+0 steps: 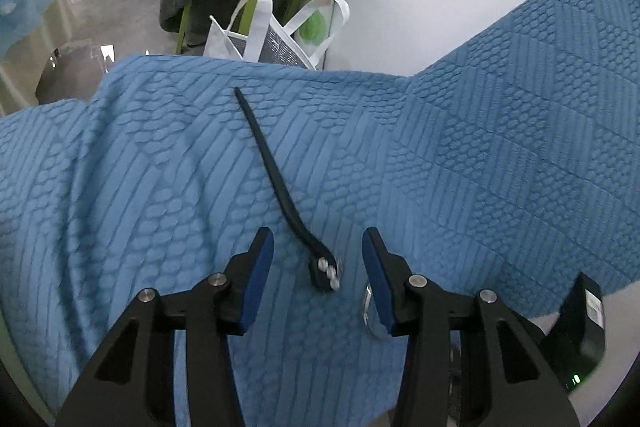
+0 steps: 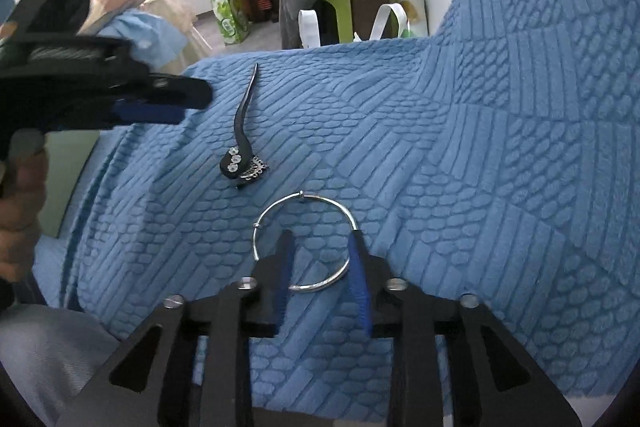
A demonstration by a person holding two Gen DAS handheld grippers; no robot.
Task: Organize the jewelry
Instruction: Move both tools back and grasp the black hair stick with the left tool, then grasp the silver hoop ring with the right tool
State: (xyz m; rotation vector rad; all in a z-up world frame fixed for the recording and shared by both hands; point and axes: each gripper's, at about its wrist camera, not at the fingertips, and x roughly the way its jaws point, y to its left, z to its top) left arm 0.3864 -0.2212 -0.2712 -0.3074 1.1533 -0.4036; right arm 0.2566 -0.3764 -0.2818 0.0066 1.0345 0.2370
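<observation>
On blue quilt (image 1: 480,147), black hairpin (image 1: 267,163) tip pointing away, left fingers (image 1: 256,267) wide open, right fingers (image 2: 358,279) half-open, straddling bangle (image 2: 316,205)

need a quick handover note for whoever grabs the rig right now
Left gripper: open, holding nothing, above the jewelled end of the black hair stick.
Right gripper: open, fingers straddling the silver bangle, no grip yet.
Both pieces lie loose and apart on the blue quilted cloth.
Done: nothing sorted that shows.
Left: pick up and put away both; no jewelry box in view.
</observation>
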